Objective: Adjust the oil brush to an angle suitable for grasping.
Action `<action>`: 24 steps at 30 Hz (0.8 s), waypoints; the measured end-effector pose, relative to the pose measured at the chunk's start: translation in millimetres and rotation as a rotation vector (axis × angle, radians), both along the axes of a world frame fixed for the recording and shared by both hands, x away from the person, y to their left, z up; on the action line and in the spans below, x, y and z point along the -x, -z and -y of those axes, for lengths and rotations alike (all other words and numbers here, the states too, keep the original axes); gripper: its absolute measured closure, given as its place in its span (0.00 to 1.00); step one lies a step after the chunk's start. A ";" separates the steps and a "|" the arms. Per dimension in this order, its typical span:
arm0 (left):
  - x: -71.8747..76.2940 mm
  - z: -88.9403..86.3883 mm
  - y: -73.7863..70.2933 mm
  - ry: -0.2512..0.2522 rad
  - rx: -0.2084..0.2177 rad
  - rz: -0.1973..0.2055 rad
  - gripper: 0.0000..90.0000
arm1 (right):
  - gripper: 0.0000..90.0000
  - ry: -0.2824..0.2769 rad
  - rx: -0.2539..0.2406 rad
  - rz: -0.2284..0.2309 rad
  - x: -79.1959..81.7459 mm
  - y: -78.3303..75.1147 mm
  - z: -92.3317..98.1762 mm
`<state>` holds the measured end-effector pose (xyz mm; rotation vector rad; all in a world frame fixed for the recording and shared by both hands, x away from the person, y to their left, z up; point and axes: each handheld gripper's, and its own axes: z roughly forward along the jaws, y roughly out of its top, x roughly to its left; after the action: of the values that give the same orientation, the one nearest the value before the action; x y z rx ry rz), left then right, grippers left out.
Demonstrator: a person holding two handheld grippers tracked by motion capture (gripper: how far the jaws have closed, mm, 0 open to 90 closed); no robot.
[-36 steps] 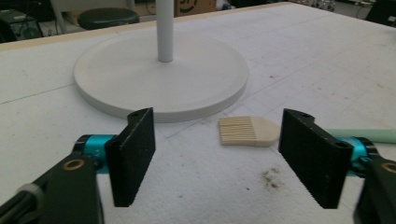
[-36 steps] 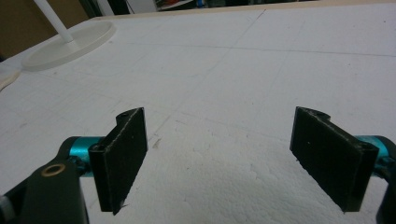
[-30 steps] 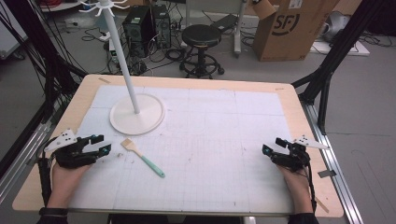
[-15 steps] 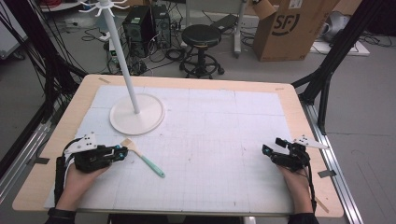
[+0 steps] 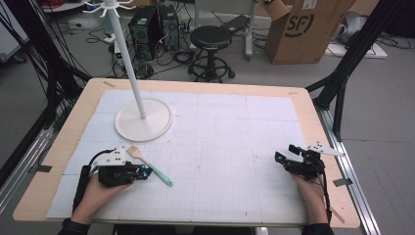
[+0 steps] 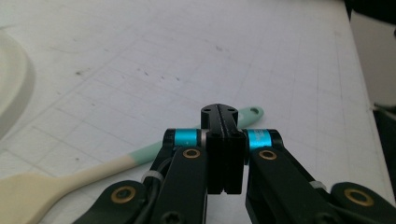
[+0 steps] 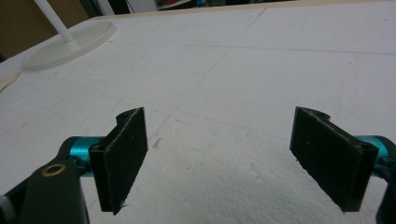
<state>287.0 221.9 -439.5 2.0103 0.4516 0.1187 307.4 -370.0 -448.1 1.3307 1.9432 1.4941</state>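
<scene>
High view: my left gripper (image 5: 145,172) sits on the spatula's (image 5: 149,165) mint handle, low on the white mat (image 5: 220,147), its jaws just closed together. Whether they pinch the handle I cannot tell; it passes behind them. My right gripper (image 7: 233,156) rests well apart, jaws spread, presumably kept clear.

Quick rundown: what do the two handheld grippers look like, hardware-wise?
Both are black. The left gripper has flat black jaws, teal collars, brass pivots. The right gripper has rectangular black pads on teal collars. Each carries a grey three-cornered plate and a black cable. Dark cuffs at the wrists.
</scene>
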 end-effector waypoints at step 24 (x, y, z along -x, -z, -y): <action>-15.7 56.6 9.7 0.009 -0.172 0.000 1.00 | 0.20 0.002 -0.002 -0.006 0.1 -0.1 0.0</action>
<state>302.6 165.4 -449.3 2.1803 0.4452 0.1565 307.4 -370.0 -448.0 1.3390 1.9439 1.4926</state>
